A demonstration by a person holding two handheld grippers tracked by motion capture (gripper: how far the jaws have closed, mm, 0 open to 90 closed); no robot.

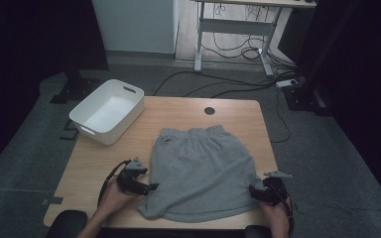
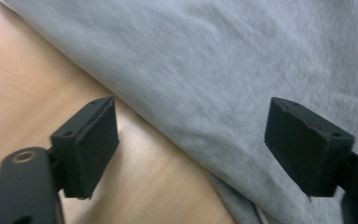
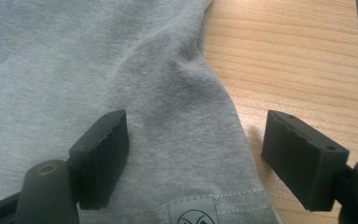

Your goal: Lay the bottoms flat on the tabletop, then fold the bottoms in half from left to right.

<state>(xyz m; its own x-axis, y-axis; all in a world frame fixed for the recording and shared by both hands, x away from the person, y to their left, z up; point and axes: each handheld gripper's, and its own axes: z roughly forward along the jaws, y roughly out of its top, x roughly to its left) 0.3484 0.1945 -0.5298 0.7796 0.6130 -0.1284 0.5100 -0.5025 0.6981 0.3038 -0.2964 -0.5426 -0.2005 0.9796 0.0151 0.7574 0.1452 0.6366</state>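
You had the grey shorts (image 1: 203, 171) lying flat at the table's (image 1: 104, 163) near centre, waistband at the far side and hems nearest you. Your left gripper (image 1: 151, 187) straddled the near-left side edge, jaws released, and your right gripper (image 1: 254, 192) straddled the near-right hem corner, also released. Each edge lay between the pads, ungripped.

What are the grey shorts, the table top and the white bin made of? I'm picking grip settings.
Grey shorts: soft knit, probably cotton jersey; matte, fine heathered weave, stitched hem.
Table: wood or wood-look laminate; pale straight grain, slight sheen.
White bin: likely moulded plastic; smooth, uniform walls, cut-out handles.
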